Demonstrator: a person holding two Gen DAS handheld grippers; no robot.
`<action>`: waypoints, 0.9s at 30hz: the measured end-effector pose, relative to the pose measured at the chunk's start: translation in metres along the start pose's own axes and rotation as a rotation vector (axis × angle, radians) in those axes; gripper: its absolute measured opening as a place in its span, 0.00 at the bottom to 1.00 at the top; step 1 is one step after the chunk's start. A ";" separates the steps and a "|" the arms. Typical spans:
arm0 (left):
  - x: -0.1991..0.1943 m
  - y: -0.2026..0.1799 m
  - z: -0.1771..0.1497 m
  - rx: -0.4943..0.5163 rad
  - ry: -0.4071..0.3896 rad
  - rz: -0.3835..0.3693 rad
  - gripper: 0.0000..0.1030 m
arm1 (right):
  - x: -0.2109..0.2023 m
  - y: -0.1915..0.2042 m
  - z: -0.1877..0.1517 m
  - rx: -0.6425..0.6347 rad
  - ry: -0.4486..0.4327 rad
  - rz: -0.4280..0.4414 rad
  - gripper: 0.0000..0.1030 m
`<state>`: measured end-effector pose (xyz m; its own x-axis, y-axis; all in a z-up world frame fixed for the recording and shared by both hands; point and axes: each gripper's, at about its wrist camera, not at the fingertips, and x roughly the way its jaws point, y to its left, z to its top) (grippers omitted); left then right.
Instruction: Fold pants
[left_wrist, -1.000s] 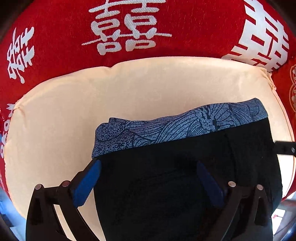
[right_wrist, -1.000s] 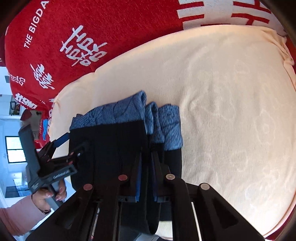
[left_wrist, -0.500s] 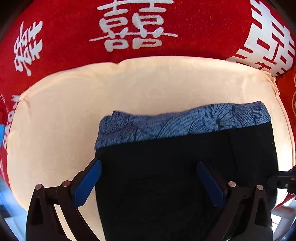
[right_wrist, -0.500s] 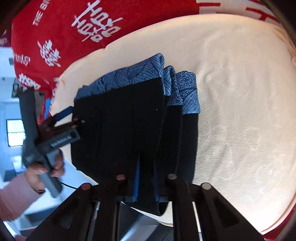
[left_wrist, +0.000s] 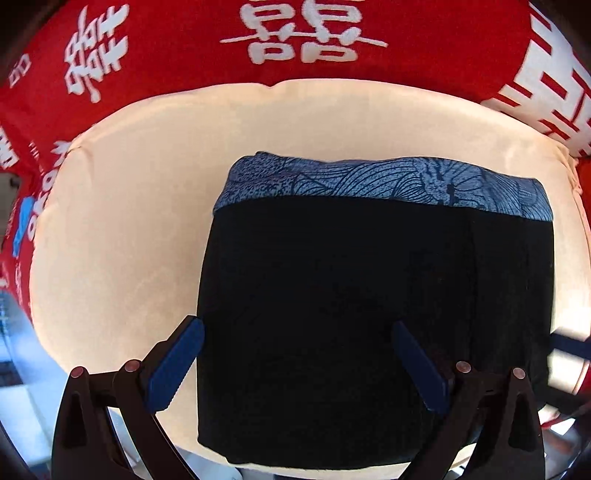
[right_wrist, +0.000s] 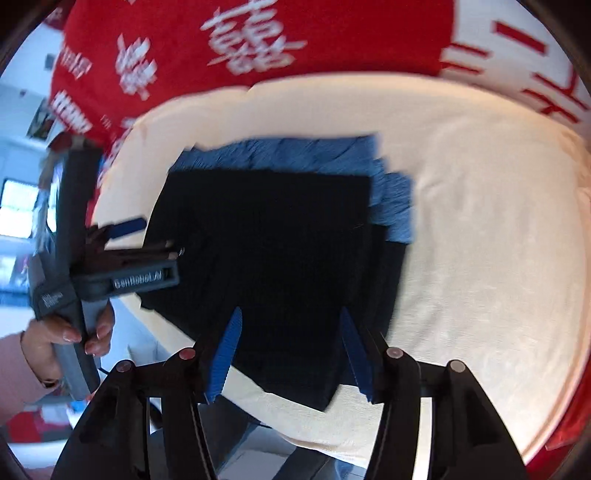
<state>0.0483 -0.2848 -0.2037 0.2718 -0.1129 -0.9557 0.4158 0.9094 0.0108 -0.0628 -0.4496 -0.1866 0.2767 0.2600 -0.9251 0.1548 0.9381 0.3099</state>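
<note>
Left wrist view: left gripper (left_wrist: 297, 354) jaws wide apart, nothing clamped. Folded pants (left_wrist: 369, 295) lie flat on the cream cushion (left_wrist: 122, 229), spanning the gap between the fingers and running ahead of them, patterned blue waistband (left_wrist: 388, 184) at the far edge. Red blanket (left_wrist: 184, 44) beyond

Right wrist view (blurred): right gripper (right_wrist: 291, 350) jaws opening, near corner of pants (right_wrist: 266, 251) between the pads, not pinched; looks like a release so the stack settles. Layered blue edges fan ahead and right of the tips. Left gripper (right_wrist: 147, 240) at the pile's left edge, held by a hand (right_wrist: 74, 336)

Fold looks essentially done, judging by the compact stack
</note>
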 end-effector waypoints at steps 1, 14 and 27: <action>-0.001 -0.001 -0.002 -0.011 0.005 0.008 0.99 | 0.010 -0.001 -0.002 -0.013 0.044 -0.020 0.57; -0.004 -0.004 -0.017 0.042 0.026 -0.012 0.99 | 0.003 -0.030 -0.037 0.120 0.027 -0.076 0.74; -0.036 0.017 -0.047 0.143 0.069 -0.054 0.99 | -0.009 0.016 -0.068 0.294 0.010 -0.199 0.88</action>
<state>0.0048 -0.2459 -0.1833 0.1878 -0.1282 -0.9738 0.5487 0.8360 -0.0043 -0.1273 -0.4214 -0.1886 0.2047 0.0822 -0.9754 0.4712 0.8651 0.1718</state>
